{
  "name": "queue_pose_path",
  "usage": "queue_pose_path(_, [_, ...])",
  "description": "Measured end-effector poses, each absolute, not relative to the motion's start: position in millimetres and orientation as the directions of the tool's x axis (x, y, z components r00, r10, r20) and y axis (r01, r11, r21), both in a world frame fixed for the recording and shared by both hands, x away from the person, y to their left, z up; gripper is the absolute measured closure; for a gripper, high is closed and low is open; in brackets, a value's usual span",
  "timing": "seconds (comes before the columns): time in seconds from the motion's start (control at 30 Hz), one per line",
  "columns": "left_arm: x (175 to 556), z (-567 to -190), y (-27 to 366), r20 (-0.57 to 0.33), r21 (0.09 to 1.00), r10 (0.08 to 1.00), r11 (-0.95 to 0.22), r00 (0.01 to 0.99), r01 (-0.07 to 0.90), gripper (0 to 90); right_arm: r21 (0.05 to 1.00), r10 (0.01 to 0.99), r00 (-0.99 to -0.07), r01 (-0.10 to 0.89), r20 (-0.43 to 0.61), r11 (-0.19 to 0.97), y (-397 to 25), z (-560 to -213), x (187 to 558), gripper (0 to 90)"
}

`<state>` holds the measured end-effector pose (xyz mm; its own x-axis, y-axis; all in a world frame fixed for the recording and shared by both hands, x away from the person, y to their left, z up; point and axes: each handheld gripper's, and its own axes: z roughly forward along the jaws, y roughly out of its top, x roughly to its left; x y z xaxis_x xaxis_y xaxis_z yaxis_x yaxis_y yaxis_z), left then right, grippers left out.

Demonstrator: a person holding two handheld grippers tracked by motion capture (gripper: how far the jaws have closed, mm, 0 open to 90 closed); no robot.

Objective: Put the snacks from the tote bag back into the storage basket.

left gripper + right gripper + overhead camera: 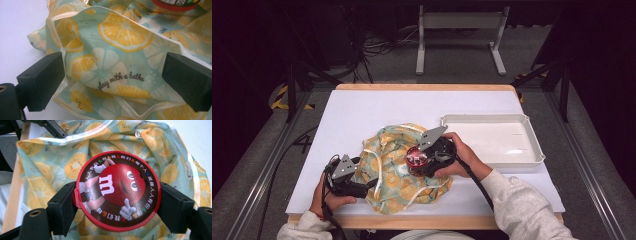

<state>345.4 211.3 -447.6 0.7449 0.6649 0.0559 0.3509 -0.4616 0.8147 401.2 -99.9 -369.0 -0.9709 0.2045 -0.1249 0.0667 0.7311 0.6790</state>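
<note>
A crumpled bag (pixel 389 150) printed with lemon slices on pale blue lies at the front middle of the table. My right gripper (pixel 419 163) hovers over the bag's middle, shut on a round red M&M's tub (pixel 414 158). In the right gripper view the tub's lid (pixel 117 190) faces the camera, with the gripper's (pixel 118 205) jaws pressed on its two sides and the bag (pixel 50 170) open beneath. My left gripper (pixel 368 183) is at the bag's left edge. Its (pixel 112 72) jaws stand wide open, with bag fabric (pixel 122 32) between them and the tub's rim (pixel 175 3) beyond.
A white sheet (pixel 377 105) covers the wooden table. An empty white tray (pixel 492 119) sits at the right, just past my right hand. A wooden strip (pixel 462 221) marks the table's front edge. Beyond the far edge are cables and a metal stand on the floor.
</note>
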Motion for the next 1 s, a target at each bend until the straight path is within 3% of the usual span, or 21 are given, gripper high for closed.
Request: queue_pose_path(1.0, [346.1, -448.1, 211.6, 0.052, 0.811, 0.666, -0.463, 0.744, 0.358, 5.0, 0.714, 0.191, -0.967, 0.014, -0.169, 0.7, -124.8, -333.5, 389.3, 24.1])
